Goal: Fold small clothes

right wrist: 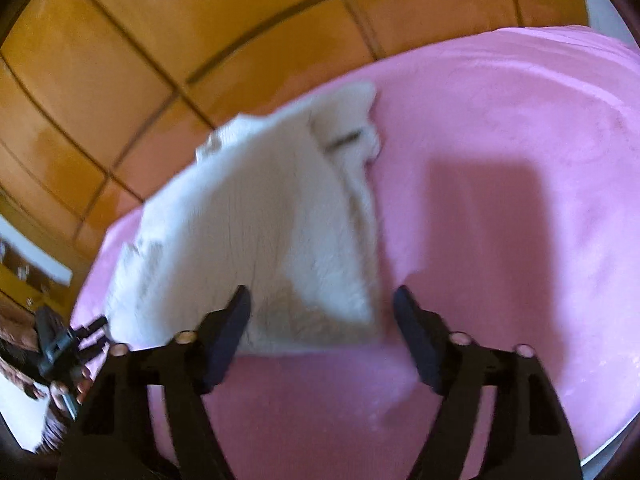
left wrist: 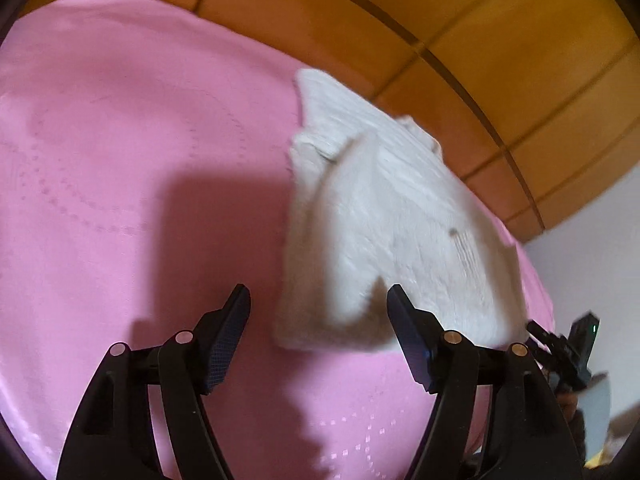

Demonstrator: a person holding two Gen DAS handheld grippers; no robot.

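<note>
A small white fuzzy garment [left wrist: 384, 220] lies folded on the pink cloth [left wrist: 120, 160]. In the left wrist view it sits ahead and to the right. My left gripper [left wrist: 318, 300] is open and empty, held above the garment's near edge. In the right wrist view the garment [right wrist: 260, 232] lies ahead and to the left on the pink cloth [right wrist: 500, 200]. My right gripper [right wrist: 322, 300] is open and empty above the garment's near right corner. Both views are blurred.
An orange tiled floor [left wrist: 480, 40] lies beyond the cloth's far edge. The other gripper shows at the right edge of the left wrist view [left wrist: 568, 352] and, with a hand, at the left edge of the right wrist view [right wrist: 60, 344].
</note>
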